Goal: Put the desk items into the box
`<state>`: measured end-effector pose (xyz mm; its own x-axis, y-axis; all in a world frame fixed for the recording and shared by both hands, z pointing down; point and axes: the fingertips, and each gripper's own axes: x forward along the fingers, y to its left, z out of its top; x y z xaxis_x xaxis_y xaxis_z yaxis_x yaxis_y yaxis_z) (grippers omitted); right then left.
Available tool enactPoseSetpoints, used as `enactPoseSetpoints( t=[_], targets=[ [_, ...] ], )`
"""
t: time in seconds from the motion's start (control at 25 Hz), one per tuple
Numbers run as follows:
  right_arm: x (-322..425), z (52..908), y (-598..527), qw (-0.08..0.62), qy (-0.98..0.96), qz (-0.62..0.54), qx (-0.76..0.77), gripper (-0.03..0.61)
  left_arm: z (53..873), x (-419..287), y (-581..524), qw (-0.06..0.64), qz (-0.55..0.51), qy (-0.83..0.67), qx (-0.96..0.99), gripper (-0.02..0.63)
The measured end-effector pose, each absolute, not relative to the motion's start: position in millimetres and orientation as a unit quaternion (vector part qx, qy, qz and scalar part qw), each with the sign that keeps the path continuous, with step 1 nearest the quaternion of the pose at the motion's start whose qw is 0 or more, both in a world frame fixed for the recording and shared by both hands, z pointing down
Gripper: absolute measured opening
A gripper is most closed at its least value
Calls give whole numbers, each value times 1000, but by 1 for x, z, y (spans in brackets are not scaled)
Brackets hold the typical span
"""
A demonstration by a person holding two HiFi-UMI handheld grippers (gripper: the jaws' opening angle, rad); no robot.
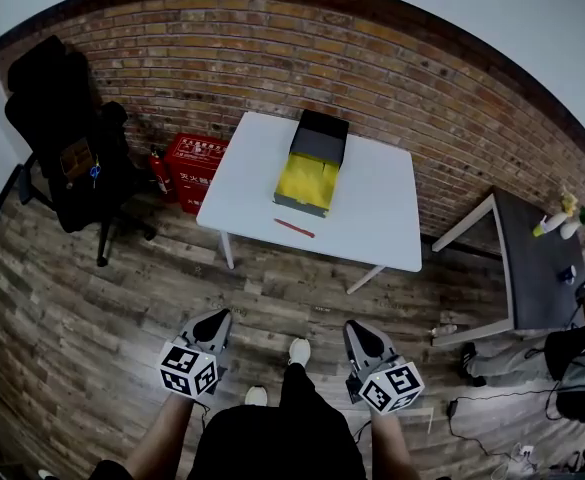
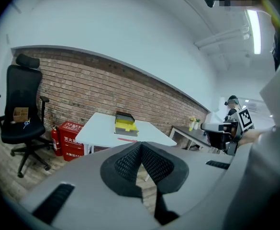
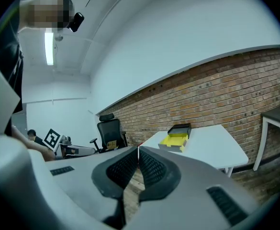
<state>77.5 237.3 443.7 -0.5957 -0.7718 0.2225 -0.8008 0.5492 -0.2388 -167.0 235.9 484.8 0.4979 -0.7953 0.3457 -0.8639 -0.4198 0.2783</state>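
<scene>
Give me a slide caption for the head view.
Left gripper and right gripper, both shut, face a white table with an open box and red pen.

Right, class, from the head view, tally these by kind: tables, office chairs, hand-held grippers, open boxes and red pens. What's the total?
Tables: 2, white table, dark table
Office chair: 1
Hand-held grippers: 2, left hand-held gripper, right hand-held gripper
Open box: 1
Red pen: 1
Total: 7

I note a red brick wall (image 1: pixel 272 48) behind the white surface (image 1: pixel 382 208). Wood-plank floor (image 1: pixel 92 308) throughout. Black office chair (image 1: pixel 67 138) at left, with a red crate (image 1: pixel 194 166) and fire extinguisher (image 1: pixel 159 174) against the wall. Dark side table (image 1: pixel 532 268) at right. Ceiling tube light (image 2: pixel 253 25) lit.
</scene>
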Motion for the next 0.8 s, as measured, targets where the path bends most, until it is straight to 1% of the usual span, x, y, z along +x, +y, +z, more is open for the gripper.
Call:
enactPoseSetpoints(
  t=[0.32, 0.8],
  targets=[
    [97, 449, 166, 50, -884, 162, 435, 23, 487, -144, 170, 217, 81, -502, 833, 14],
    [132, 462, 60, 58, -906, 168, 385, 22, 486, -88, 80, 213, 95, -523, 820, 14]
  ],
)
